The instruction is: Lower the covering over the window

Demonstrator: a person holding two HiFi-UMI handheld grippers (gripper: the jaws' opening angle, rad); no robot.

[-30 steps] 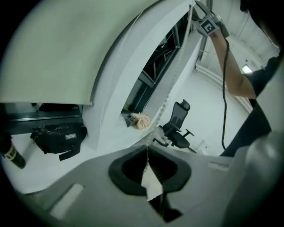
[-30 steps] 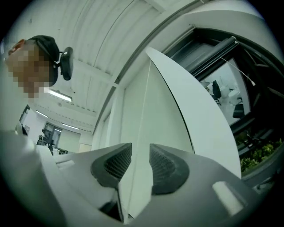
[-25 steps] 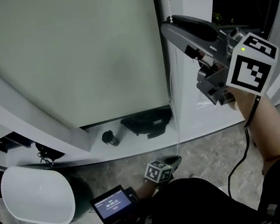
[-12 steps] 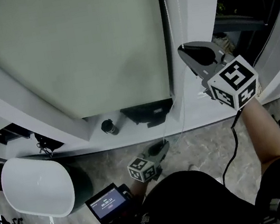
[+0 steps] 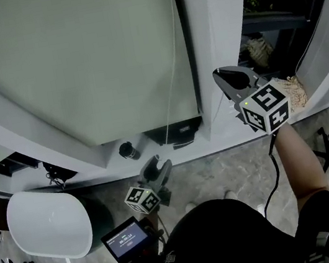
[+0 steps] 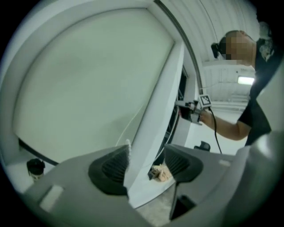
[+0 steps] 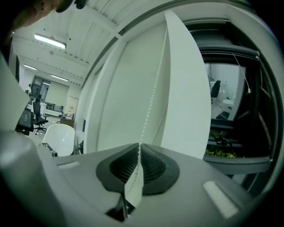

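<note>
Beside the blind [image 5: 76,61], right gripper [image 5: 221,76], just closed on the bead cord [image 7: 150,95], should pull straight down (left gripper [image 5: 156,164], just opened wide, grips nothing).

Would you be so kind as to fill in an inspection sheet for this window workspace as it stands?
Surface: white windowsill, runs below the blind.
Job's things: pale grey-green fabric roller blind, bottom edge just above the sill; white bead chain hangs beside it.
Clutter: small dark cylinder and flat black object on the sill.
Grippers: right tongs shut on the bead chain; left tongs have just been opening, chain by one pad, not gripped.
Cables: black cable runs from the right tongs along the arm.
Surroundings: grey marbled floor; white rounded chair.
</note>
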